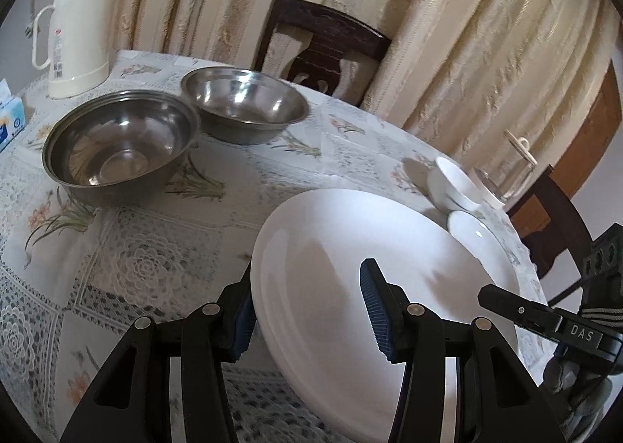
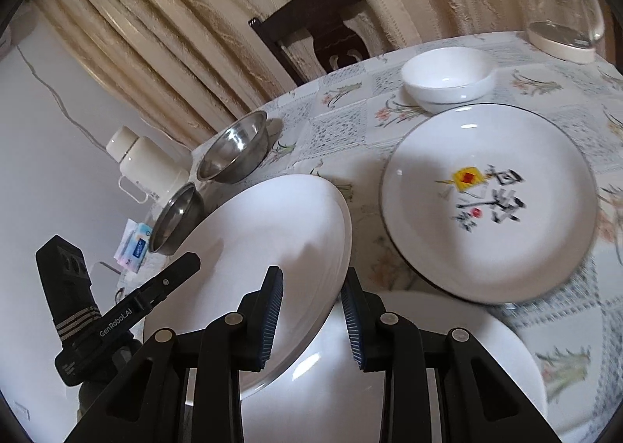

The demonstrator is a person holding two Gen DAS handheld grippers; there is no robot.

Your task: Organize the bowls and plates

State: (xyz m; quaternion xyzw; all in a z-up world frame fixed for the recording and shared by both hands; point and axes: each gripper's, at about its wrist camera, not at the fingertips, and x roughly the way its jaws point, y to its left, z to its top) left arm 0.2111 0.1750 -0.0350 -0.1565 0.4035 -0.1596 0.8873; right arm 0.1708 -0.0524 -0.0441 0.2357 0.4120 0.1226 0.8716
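Left wrist view
left gripper (image 1: 309, 310): jaws straddle the rim of the white plate (image 1: 350, 248), one pad under the near edge, one on the inner face; clamped on it
white plate: tilted, raised off the table (image 1: 163, 248), right side reaching toward the right gripper (image 1: 506, 297)
steel bowls: stacked bowls (image 1: 117, 147) at left, single steel bowl (image 1: 245, 104) just behind, rims almost touching
small bowl (image 1: 451, 182): white, far right on the table, a second plate (image 1: 473, 232) just in front of it, mostly hidden behind the white plate
thermos (image 1: 78, 30): cream, back left corner
tissue pack (image 1: 7, 116): left edge
chair (image 1: 323, 46): dark wood, behind table, against curtain (image 1: 447, 34)

Right wrist view
right gripper (image 2: 311, 312): jaws either side of the white plate (image 2: 264, 248) edge; grip on it looks closed but contact is hard to see, cannot tell
white plate: tilted, held above a plain plate (image 2: 447, 357) that lies flat below
printed plate (image 2: 490, 201): dark rim, calligraphy and yellow mark, flat on the table (image 2: 342, 112), right of the white plate
small bowl (image 2: 447, 77): just behind the printed plate
steel bowls: one (image 2: 233, 149) further back, one (image 2: 175, 217) nearer, left of the white plate
thermos (image 2: 148, 159): far left
left gripper (image 2: 128, 306): lower left, at the white plate's far edge
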